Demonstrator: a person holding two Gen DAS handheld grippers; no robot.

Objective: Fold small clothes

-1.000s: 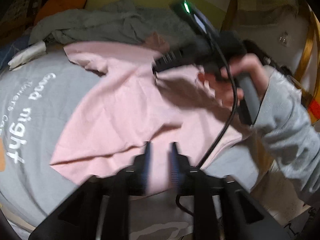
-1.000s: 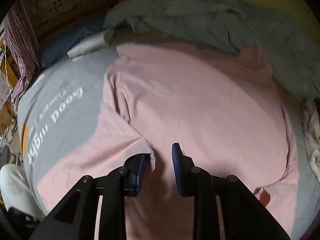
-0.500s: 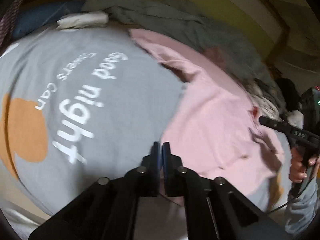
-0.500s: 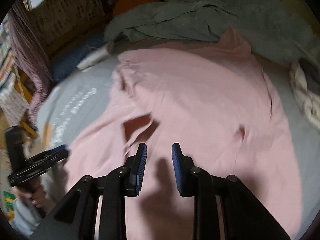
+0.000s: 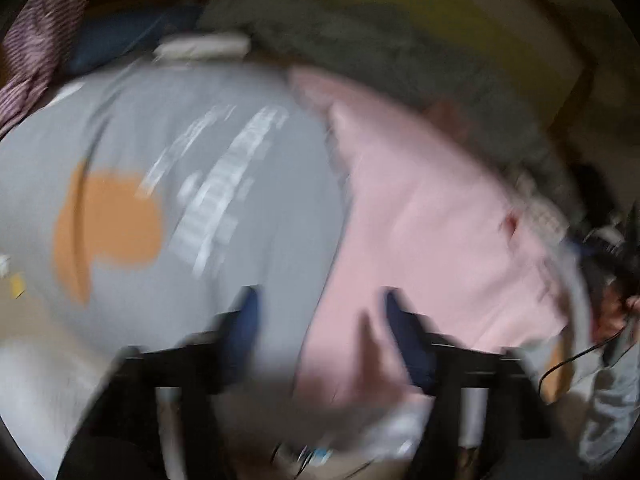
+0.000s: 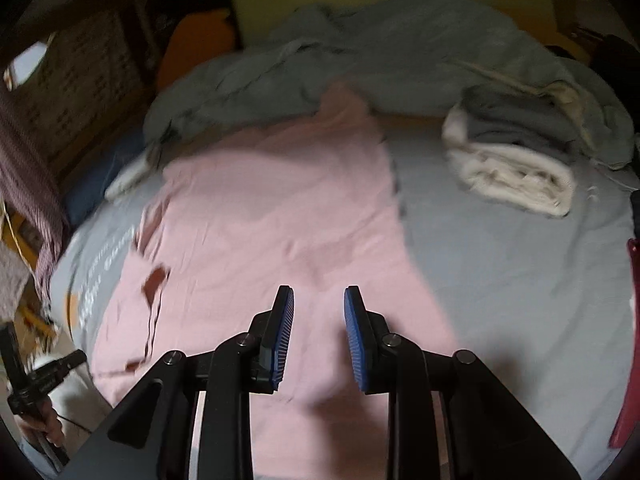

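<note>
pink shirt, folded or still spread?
Spread: the pink shirt lies mostly flat on the grey bedspread, one layer, left edge rumpled. No fold visible.

Both hand-held grippers (image 5: 320,320) (image 6: 319,320) opening, apparently empty.

I see pink garment (image 6: 280,216): soft matt cloth, lightly creased. Grey bedsheet (image 6: 520,280): smooth matt fabric. Right gripper (image 6: 319,336): matt black plastic, ribbed blue pads (image 6: 285,332).

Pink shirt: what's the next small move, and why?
Probably bring the right gripper down onto the pink shirt's near right edge and pinch it. Its jaws are opening with nothing between them, the shirt lies flat on the grey sheet, and that edge sits just right of the gripper.
</note>
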